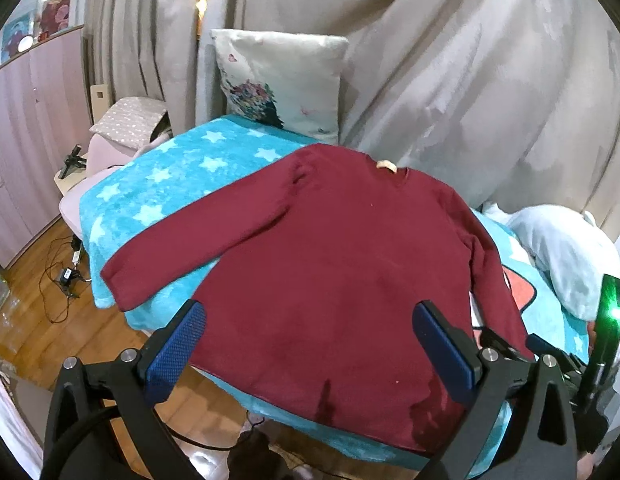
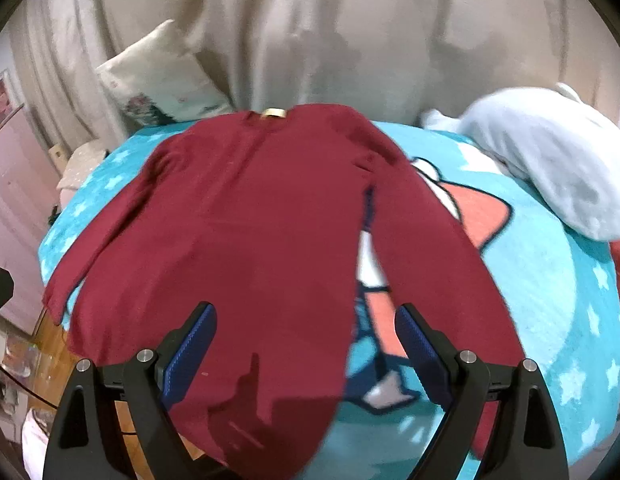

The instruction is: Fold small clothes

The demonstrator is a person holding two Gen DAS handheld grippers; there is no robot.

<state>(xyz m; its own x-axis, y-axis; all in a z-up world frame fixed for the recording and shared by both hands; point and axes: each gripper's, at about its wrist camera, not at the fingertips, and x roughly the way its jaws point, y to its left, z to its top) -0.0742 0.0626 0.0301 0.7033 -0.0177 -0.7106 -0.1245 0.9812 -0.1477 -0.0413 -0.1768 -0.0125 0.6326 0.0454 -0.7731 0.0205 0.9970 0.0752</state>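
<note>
The dark red long-sleeved knit sweater [image 1: 342, 264] lies flat on the turquoise star-patterned fleece blanket [image 1: 158, 184]. Left gripper [image 1: 310, 344] and right gripper [image 2: 306, 344] are both spread wide, empty; pinch each sleeve at the cuff and fold inward evenly.

- We noted a plain maroon sweater [image 1: 330, 264], tan neck label.
- Blanket [image 1: 182, 184] was turquoise with pale stars.
- Pillow [image 1: 278, 80] was white, floral print.
- Curtain [image 1: 450, 60] was beige.
</note>
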